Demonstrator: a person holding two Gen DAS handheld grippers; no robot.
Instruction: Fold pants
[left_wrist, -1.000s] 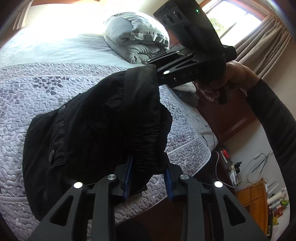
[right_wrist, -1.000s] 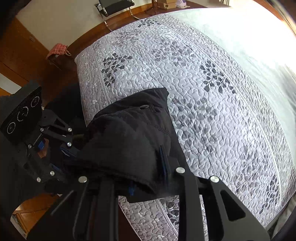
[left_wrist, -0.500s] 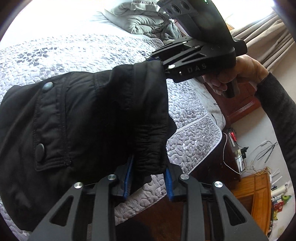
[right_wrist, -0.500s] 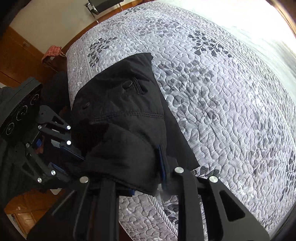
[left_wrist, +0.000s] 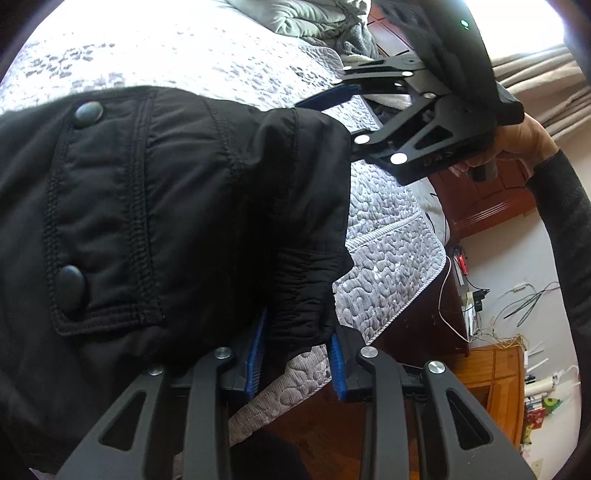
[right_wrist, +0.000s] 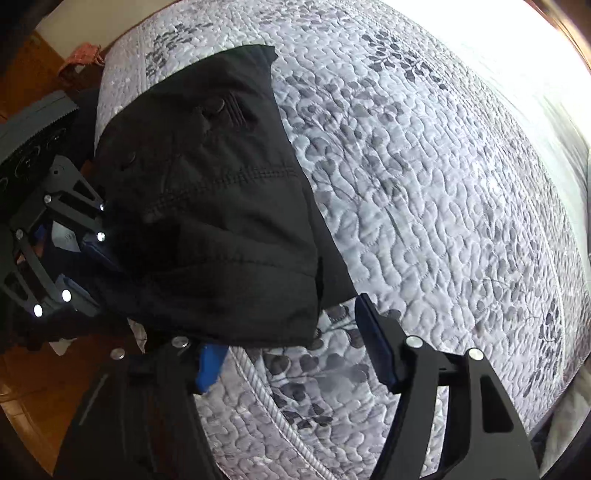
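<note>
Hiding bedspread (right_wrist: 424, 177), black pants (left_wrist: 166, 206), left gripper (left_wrist: 297, 354) clamped

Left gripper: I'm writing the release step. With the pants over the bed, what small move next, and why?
Probably open the left gripper too. It is clamped on the pants, while the right gripper stands open, the pants lying on the bed.

Close wrist views, pants (left_wrist: 177, 206) shared

Left tongs (left_wrist: 297, 356) clamped shut, right tongs (right_wrist: 291, 349) spread open, level.
</note>
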